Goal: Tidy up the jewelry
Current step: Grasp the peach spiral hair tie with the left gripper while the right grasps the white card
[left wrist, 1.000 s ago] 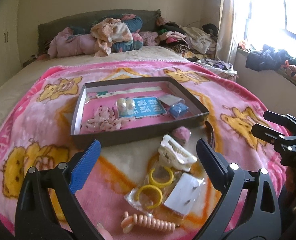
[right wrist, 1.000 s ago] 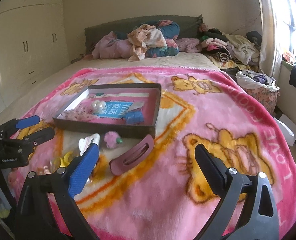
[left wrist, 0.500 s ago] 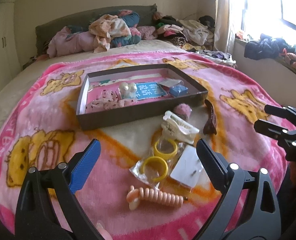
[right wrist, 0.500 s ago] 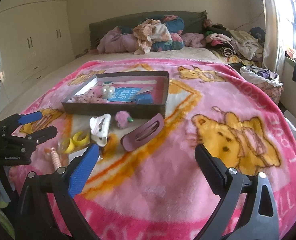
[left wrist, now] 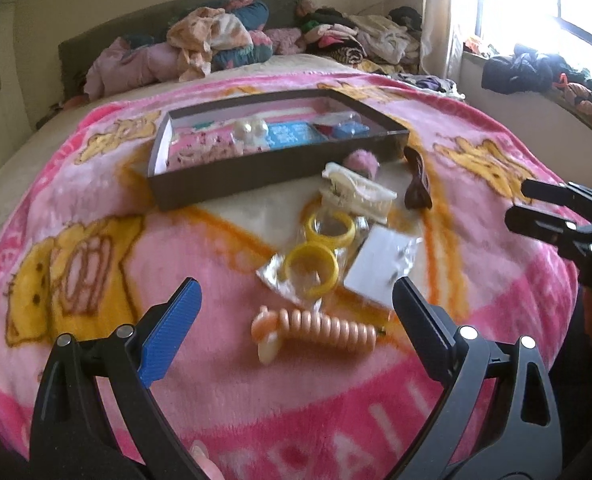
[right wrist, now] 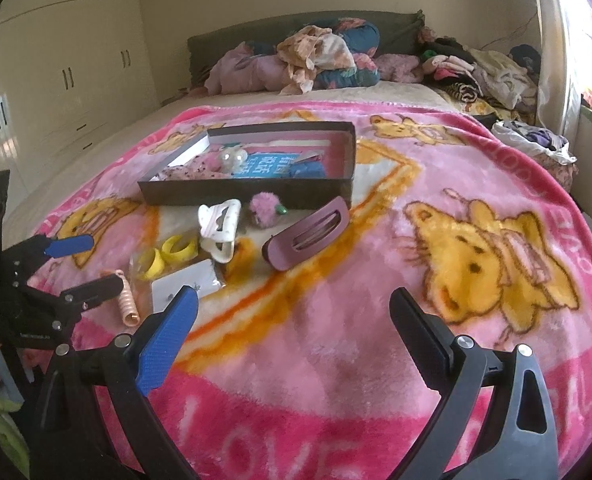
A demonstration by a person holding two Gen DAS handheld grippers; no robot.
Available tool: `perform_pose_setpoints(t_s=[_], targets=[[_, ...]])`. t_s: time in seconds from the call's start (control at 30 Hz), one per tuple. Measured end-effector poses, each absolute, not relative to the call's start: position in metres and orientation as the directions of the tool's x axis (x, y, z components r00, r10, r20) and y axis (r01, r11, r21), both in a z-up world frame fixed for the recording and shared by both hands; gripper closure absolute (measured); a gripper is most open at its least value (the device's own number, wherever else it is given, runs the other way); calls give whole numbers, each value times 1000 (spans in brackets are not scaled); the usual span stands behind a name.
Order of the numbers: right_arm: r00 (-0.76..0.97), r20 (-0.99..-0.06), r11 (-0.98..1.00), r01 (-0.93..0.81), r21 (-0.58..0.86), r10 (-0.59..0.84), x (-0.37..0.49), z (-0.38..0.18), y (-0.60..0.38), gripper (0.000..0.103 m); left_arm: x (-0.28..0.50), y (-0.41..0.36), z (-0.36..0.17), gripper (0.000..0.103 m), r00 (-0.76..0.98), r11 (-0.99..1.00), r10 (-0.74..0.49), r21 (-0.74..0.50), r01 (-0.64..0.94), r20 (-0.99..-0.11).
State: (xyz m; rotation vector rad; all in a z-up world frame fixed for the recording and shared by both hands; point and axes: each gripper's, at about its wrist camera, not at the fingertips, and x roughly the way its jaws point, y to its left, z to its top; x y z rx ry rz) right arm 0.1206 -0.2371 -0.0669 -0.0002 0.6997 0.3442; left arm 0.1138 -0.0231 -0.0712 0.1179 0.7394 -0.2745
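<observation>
2 grippers hang over a pink bear-print blanket (right wrist: pixel 335 320) spread on a bed, and both stand wide open with nothing between their fingers. The left gripper (left wrist: pixel 296 304) hovers low above a peach spiral hair tie (left wrist: pixel 315 330), which lies on the blanket in line with the gap between its blue-padded finger and its black one; neither pad touches it. The right gripper (right wrist: pixel 292 316) hovers over bare blanket, near a mauve hair clip (right wrist: pixel 305 234) that lies flat and slanted further out, well apart from its fingertips.

The loose pieces sit in a cluster just in front of a dark shallow box (left wrist: pixel 256 176). Beyond the hair tie is a clear packet holding 2 yellow rings (left wrist: pixel 315 256), and just beside it to the right a white earring card (left wrist: pixel 379 268) in a clear sleeve. Past those, a white claw clip (left wrist: pixel 355 192) rests on its side, with a fuzzy pink pom-pom (left wrist: pixel 361 162) near the box wall. The mauve clip appears dark and edge-on in the left wrist view, near the box's right corner.

Inside the box lie a speckled pink fabric piece (left wrist: pixel 204 148), a pearly white ornament (left wrist: pixel 252 132), a blue printed card (left wrist: pixel 290 134) and a small blue box (left wrist: pixel 347 130). A heap of clothes (right wrist: pixel 315 60) is piled against the headboard.
</observation>
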Motion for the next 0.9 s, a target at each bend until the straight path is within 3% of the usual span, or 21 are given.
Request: perform_pose_setpoints(t_s=[0.73, 0.9], targets=[[558, -703, 885, -400, 239, 441, 161, -97, -199, 10, 114, -39, -108, 19, 641, 936, -222, 23, 351, -735], [528, -714, 872, -421, 251, 460, 169, -103, -185, 19, 120, -38, -107, 23, 643, 942, -227, 3, 336, -731]])
